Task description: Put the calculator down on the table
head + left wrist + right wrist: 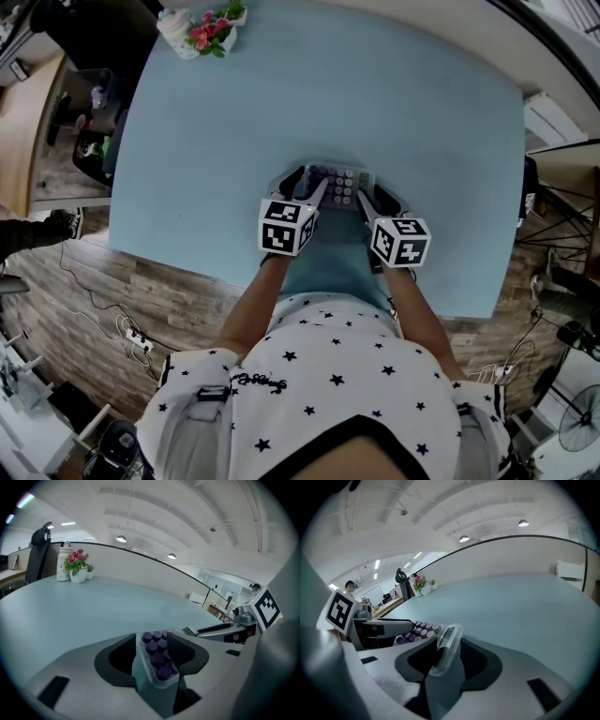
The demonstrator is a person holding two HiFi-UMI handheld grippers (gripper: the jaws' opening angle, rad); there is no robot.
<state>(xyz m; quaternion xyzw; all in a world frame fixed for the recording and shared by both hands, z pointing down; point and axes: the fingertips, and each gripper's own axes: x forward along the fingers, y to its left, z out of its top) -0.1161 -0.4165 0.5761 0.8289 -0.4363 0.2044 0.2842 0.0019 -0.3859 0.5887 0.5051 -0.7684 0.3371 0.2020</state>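
Your left tongs point(309, 185) are clamped on the calculator's point(339, 183) left end, with its purple keys facing up. Your right tongs point(371, 194) stand open around its right end, and the pads are not pressing. The table point(422, 112) lies beneath the calculator. Whether they touch is unclear. Far beyond the calculator, to its left, stands a flower pot point(208, 28).

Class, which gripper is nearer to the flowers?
Left. The left gripper is at the calculator's left end, on the side of the flowers; the right gripper is at its right end, farther away.
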